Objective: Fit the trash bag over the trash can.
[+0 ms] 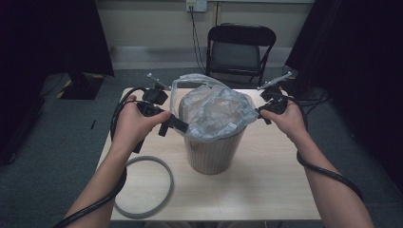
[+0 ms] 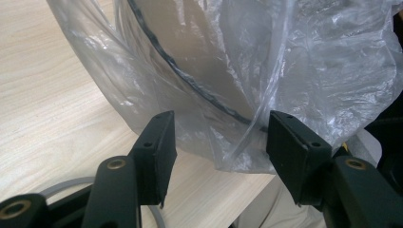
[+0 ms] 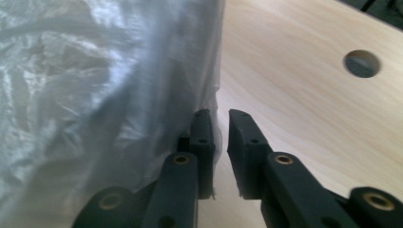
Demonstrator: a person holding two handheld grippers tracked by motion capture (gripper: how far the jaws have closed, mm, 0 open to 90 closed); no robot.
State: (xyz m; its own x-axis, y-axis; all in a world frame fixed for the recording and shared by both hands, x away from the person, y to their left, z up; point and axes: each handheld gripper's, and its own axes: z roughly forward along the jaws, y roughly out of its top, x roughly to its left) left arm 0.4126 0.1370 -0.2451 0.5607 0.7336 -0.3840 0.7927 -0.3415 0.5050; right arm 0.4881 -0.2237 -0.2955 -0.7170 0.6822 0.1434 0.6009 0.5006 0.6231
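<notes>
Nearest you, by the desk's (image 1: pixel 266 190) front-left corner, a grey ring (image 1: pixel 142 187) lies flat on the light wood, partly past the front edge. Beyond it, at about the middle of the desk, stands a ribbed waste bin (image 1: pixel 213 153) with a clear plastic bag (image 1: pixel 216 111) bunched over its rim.

Your left gripper (image 1: pixel 175 124) comes at the bin from the left edge's side; in the left gripper view its fingers (image 2: pixel 157 154) stand wide apart, with the hanging skirt of the bag (image 2: pixel 247 95) and the bin's dark rim (image 2: pixel 190 80) between them, neither pad pressing the film.

Your right gripper (image 1: pixel 263 115) meets the bag at the bin's right side. In the right gripper view its fingers (image 3: pixel 244 142) are nearly together, a narrow gap left between them, and the bag's edge (image 3: pixel 211 95) runs along the left finger; whether the film is pinched cannot be told. A round hole (image 3: pixel 361 63) shows in the desk beyond.

Past the far edge, a black folding chair (image 1: pixel 240 50) stands against the wall.
</notes>
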